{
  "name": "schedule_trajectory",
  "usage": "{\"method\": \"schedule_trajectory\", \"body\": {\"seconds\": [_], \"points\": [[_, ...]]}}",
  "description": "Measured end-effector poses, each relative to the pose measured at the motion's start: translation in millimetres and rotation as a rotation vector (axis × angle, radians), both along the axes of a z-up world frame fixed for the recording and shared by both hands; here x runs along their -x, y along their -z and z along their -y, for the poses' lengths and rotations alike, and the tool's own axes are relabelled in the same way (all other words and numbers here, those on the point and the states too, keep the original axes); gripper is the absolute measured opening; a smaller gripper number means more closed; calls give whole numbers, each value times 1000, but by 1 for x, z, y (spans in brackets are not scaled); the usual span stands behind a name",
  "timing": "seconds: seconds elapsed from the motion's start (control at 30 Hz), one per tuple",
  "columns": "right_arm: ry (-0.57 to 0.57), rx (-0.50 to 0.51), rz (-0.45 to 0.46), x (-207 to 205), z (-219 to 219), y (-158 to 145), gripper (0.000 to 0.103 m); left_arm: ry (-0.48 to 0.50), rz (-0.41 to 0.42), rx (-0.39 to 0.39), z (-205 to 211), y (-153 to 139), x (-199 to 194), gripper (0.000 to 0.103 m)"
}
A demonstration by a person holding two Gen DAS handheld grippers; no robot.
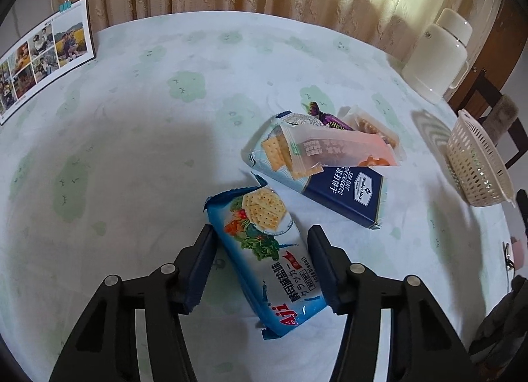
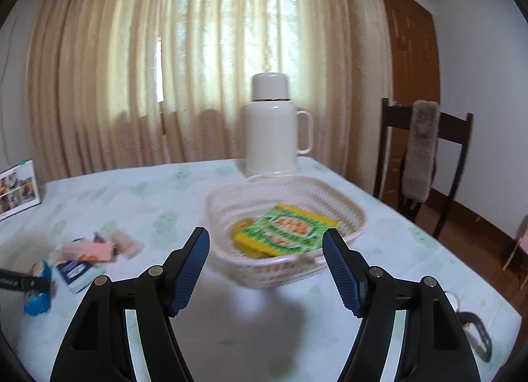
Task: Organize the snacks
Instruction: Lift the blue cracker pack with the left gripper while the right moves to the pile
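**Left tongs close on the blue cracker pack; right tongs gape before the basket**

Left tongs (image 1: 262, 263), seen from the left wrist camera, hold a light blue cracker pack (image 1: 264, 250) crosswise between both pads; whether the pack is clear of the tablecloth (image 1: 132, 151) cannot be told. Its near end dips between the fingers, partly cut off by the right one. At about one o'clock from the tongs lies a heap — a navy cracker box (image 1: 346, 197), a frosted pink-ended wrapper (image 1: 340, 147) across it, a purple sweet (image 1: 326, 118) half buried behind. At three o'clock the basket (image 1: 478, 164) shows only its side; its contents are hidden. A cream flask (image 1: 439, 55) stands at two o'clock.

Right wrist view: the right tongs (image 2: 265, 270) stand apart with nothing between them. Straight ahead at twelve o'clock, the basket (image 2: 349, 207) holds a green-and-yellow packet (image 2: 287, 230) — its print blurred beyond reading. At nine o'clock the snack heap (image 2: 85, 250) smears together, and the left tongs (image 2: 26, 281) are cut off by the frame edge.
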State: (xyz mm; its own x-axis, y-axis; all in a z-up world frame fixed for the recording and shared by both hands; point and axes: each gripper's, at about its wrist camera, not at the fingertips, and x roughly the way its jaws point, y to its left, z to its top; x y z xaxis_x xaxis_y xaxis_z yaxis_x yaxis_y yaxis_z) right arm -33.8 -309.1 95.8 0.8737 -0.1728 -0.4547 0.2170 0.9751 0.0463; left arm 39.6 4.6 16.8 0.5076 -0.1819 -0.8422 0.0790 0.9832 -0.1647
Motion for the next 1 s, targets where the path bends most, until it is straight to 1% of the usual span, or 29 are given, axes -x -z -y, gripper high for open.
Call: {"method": "schedule_trajectory", "body": {"seconds": [0.07, 0.13, 0.33, 0.47, 0.6, 0.8, 0.9, 1.0], "points": [[-49, -34, -18, -3, -6, 0, 72, 4, 7, 11, -2, -1, 2, 48], [-98, -74, -39, -8, -12, 1, 72, 9, 19, 21, -6, -2, 5, 47], [-317, -210, -163, -35, -38, 12, 72, -7, 70, 37, -21, -13, 11, 47], [-415, -270, -246, -53, -59, 24, 72, -31, 111, 25, -33, -21, 13, 47], [-469, -297, -309, -72, -76, 35, 72, -64, 144, 0, -45, -24, 15, 47], [-551, -266, -372, -96, -115, 43, 72, -93, 141, 14, -62, -22, 14, 47], [-569, -251, -395, -109, -128, 48, 72, -101, 151, 21, -67, -24, 17, 47], [-572, -262, -417, -120, -137, 54, 72, -111, 162, 18, -70, -26, 19, 47]]}}
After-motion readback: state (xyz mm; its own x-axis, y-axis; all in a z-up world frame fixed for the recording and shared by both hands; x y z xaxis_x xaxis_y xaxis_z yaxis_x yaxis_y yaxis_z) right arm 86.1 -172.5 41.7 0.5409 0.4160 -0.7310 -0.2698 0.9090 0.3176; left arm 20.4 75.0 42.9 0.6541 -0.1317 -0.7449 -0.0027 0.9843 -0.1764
